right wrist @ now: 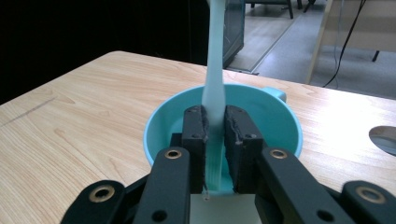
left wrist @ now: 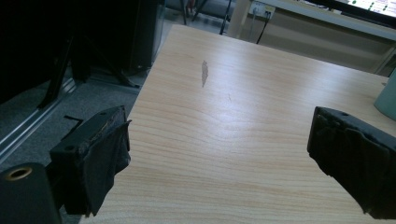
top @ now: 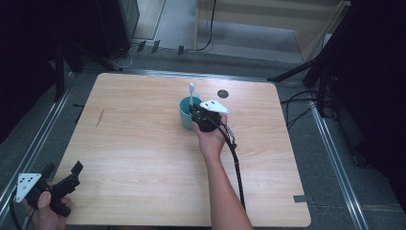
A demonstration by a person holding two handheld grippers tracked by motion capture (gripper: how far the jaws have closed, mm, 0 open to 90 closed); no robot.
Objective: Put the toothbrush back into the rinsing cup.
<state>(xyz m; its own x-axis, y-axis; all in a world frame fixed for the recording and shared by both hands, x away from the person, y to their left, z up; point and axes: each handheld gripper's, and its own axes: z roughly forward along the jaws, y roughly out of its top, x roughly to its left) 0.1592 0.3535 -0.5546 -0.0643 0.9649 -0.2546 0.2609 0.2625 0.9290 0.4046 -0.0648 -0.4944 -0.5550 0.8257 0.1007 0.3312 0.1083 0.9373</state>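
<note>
A teal cup [top: 185,116] [right wrist: 161,120] stands near the middle of the wooden table [top: 143,143]. My right gripper [top: 194,111] [right wrist: 215,119] is over the cup's near rim, shut on a pale blue-white handle [top: 191,91] [right wrist: 215,60]. The handle stands nearly upright, its lower end down inside the cup, its rounded top above the rim. My left gripper [top: 62,168] [left wrist: 219,127] is held at the table's front left corner. It is open, with only bare wood between its jaws.
A dark round spot [top: 222,94] [right wrist: 385,137] lies on the table just behind and right of the cup. A dark streak [top: 99,118] [left wrist: 204,73] marks the wood at the left. Stand legs and cables [top: 306,103] lie on the floor to the right.
</note>
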